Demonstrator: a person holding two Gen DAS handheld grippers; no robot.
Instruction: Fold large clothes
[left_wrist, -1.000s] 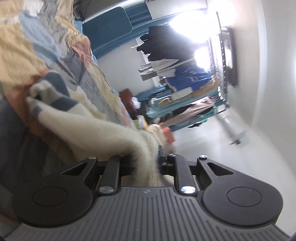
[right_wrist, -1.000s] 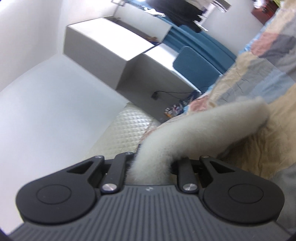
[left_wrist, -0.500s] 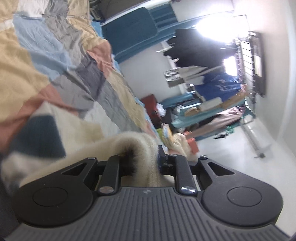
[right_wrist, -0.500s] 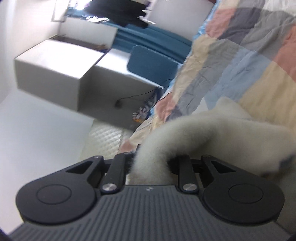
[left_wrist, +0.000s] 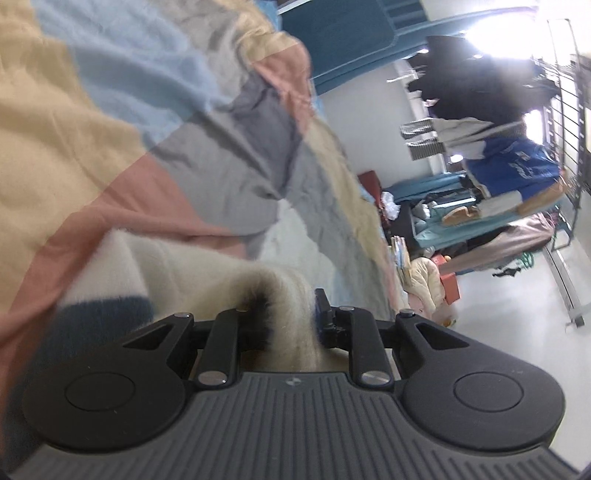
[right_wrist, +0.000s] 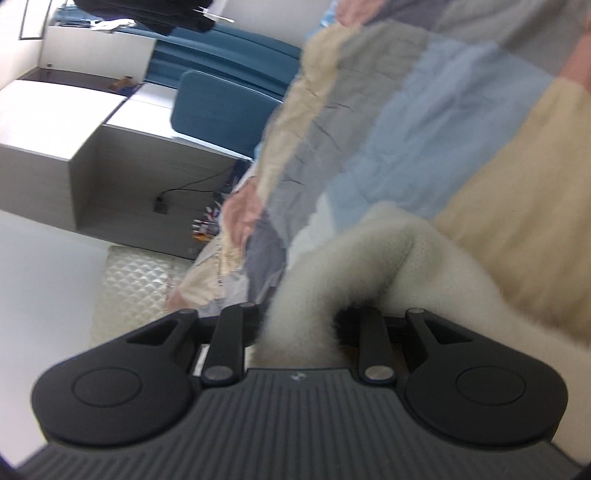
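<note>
A fluffy cream sweater with a dark blue stripe (left_wrist: 177, 280) lies low over a patchwork bedspread (left_wrist: 110, 122). My left gripper (left_wrist: 290, 325) is shut on a bunched cream fold of it. The same sweater shows in the right wrist view (right_wrist: 424, 266), where my right gripper (right_wrist: 299, 328) is shut on another cream fold. Both sets of fingertips are buried in the fluff. The rest of the sweater is hidden below the gripper bodies.
The bedspread (right_wrist: 443, 110) fills most of both views. A teal headboard (left_wrist: 332, 33) stands at the far end. A clothes rack with hanging garments (left_wrist: 491, 122) stands across the floor. A white desk (right_wrist: 92, 140) and teal chair (right_wrist: 218, 110) stand beside the bed.
Both grippers have moved forward and down over the bedspread, carrying the sweater folds with them. The bedspread now looms closer in both views. Both grips stay shut.
</note>
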